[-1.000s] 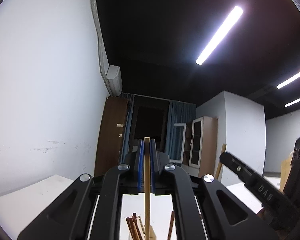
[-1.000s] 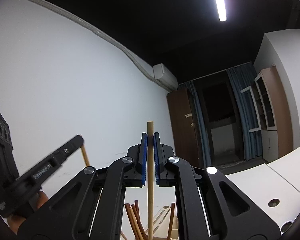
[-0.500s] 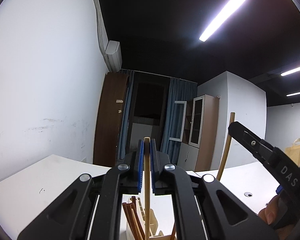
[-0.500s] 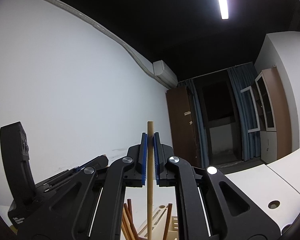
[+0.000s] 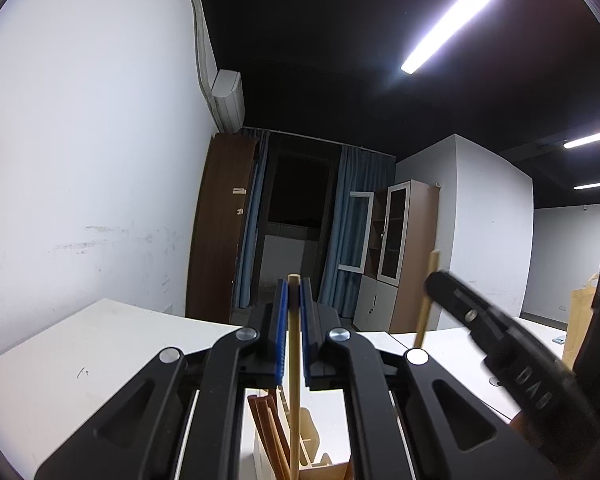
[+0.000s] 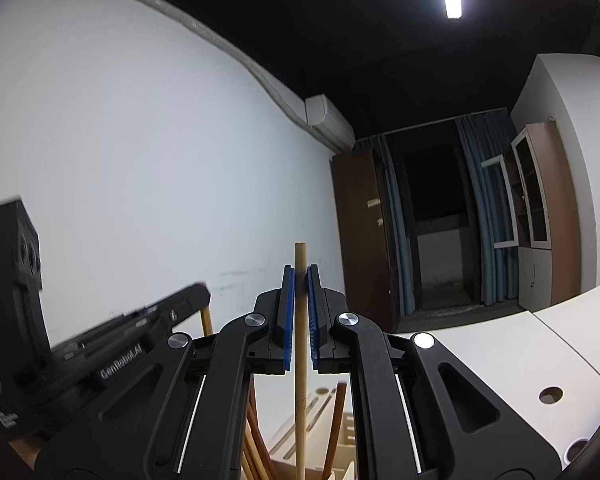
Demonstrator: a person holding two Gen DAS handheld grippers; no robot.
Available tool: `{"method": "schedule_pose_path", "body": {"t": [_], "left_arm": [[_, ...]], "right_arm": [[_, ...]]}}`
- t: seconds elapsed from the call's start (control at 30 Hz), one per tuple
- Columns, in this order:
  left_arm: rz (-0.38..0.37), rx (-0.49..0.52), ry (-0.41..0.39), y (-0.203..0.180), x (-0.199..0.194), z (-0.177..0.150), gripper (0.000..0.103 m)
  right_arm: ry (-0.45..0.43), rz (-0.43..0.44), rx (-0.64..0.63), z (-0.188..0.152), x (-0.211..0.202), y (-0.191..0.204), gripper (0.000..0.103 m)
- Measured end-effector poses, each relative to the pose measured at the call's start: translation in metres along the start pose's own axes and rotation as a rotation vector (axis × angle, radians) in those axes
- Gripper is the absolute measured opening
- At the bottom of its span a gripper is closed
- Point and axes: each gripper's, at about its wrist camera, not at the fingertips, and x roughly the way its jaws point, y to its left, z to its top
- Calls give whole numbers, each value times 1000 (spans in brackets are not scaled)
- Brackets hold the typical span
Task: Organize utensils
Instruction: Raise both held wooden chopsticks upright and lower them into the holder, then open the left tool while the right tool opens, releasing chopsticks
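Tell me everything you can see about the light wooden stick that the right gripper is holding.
The light wooden stick is a thin round rod, pale like bamboo, with a flat-cut top end. It stands upright, clamped between the blue-padded jaws of the right gripper; its top rises a little above them. Its lower part runs down toward the pale utensil holder, beside darker brown sticks. Its bottom end is out of frame.

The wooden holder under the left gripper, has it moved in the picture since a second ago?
Yes. The wooden holder now shows higher between the left gripper arms; the camera dipped.
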Motion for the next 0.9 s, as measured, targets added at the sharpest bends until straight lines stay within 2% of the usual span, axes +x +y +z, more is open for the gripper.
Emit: {"method": "schedule_pose_path", "body": {"t": [0.43, 0.9], "left_arm": [[-16, 13, 85, 11, 9, -16, 6], [-13, 36, 109, 16, 9, -30, 6]], "right_arm": [[130, -3, -56, -26, 8, 4, 6], [216, -10, -31, -32, 16, -5, 6]]}}
